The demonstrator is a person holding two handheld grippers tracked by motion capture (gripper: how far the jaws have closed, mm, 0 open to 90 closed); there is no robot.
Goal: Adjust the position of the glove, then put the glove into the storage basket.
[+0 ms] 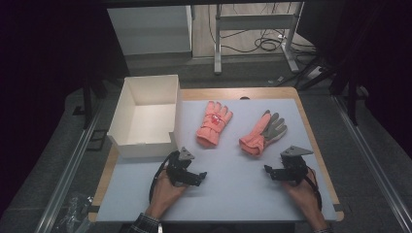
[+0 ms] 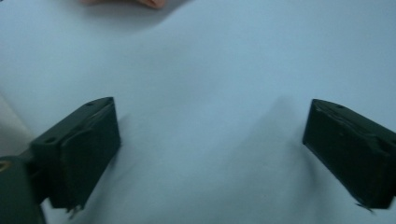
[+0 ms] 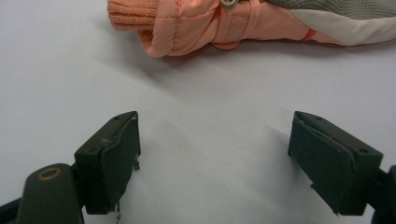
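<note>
Item: pair of padded salmon-pink winter gloves, both lying flat on the pale blue tabletop (image 1: 233, 189), well apart from each other. Left glove (image 1: 213, 123), back up, lies just beside the open white cardboard box (image 1: 145, 116); right glove (image 1: 263, 132), grey palm up, lies near the right claw (image 1: 275, 173), cuff toward it. Box: nothing inside. Left claw (image 1: 197, 176) and right claw: both released, jaws spread wide, nothing between them, low over bare tabletop. Status, as judged: work not begun; neither glove grasped or boxed, both remaining.
</note>
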